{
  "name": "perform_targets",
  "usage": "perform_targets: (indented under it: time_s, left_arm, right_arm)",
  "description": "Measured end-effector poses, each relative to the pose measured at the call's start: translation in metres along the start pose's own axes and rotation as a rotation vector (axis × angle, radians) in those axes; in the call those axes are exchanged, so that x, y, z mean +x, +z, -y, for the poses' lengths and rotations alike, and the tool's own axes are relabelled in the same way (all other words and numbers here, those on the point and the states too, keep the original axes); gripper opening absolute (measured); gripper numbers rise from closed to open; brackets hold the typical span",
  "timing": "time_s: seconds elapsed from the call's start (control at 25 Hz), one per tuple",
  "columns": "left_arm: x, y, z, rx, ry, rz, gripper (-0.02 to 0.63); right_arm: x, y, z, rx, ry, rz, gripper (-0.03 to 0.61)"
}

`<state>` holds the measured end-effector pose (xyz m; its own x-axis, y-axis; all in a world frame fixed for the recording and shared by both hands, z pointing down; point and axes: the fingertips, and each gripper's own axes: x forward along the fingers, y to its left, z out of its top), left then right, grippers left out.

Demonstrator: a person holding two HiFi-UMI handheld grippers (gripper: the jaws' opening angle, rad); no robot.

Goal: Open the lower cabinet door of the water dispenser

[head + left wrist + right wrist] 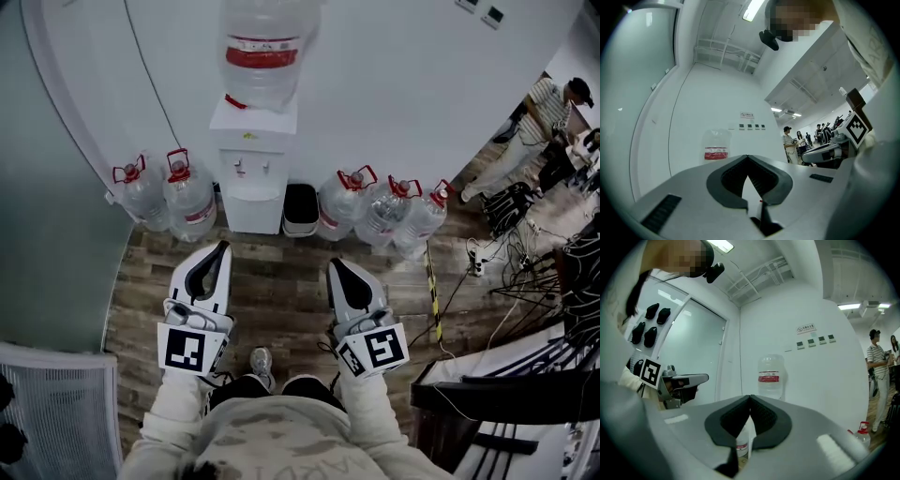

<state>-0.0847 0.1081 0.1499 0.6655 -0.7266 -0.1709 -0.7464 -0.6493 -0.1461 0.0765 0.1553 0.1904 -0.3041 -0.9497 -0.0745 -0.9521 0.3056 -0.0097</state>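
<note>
The white water dispenser stands against the wall with a big clear bottle on top. Its lower cabinet front is seen steeply from above and looks closed. My left gripper and right gripper are held side by side above the wooden floor, short of the dispenser and pointing at it. Both are shut with nothing between the jaws. The left gripper view shows the bottle above its closed tips. The right gripper view shows the bottle too, and the cabinet is hidden behind the jaws.
Water jugs with red handles stand left and right of the dispenser, and a black bin is beside it. Yellow-black tape, cables and black stands lie to the right. People stand far right. A white mesh chair is at lower left.
</note>
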Motion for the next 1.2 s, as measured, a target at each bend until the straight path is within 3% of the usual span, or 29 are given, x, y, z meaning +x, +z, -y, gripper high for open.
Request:
perform_targets:
  time_s: [0.12,0.6,0.84,1.2]
  left_arm:
    - [0.02,-0.005,-0.024,-0.002,-0.019,0.03,0.003]
    - [0.065,-0.051,-0.083,-0.031,-0.008,-0.026,0.003]
    - [0.095,-0.053,-0.098,-0.021,0.001,0.017,0.003]
    - [0.167,-0.075,-0.128,-0.032,0.054,-0.012,0.003]
  right_arm:
    - [0.03,-0.003,0.004,0.003,-0.013,0.004,0.009]
    - [0.1,-0.026,0.019,-0.001,-0.028,-0.037,0.009]
    - [0.133,-0.027,0.035,-0.011,-0.004,-0.039,0.009]
    - [0.206,-0.038,0.086,-0.016,0.07,-0.07,0.009]
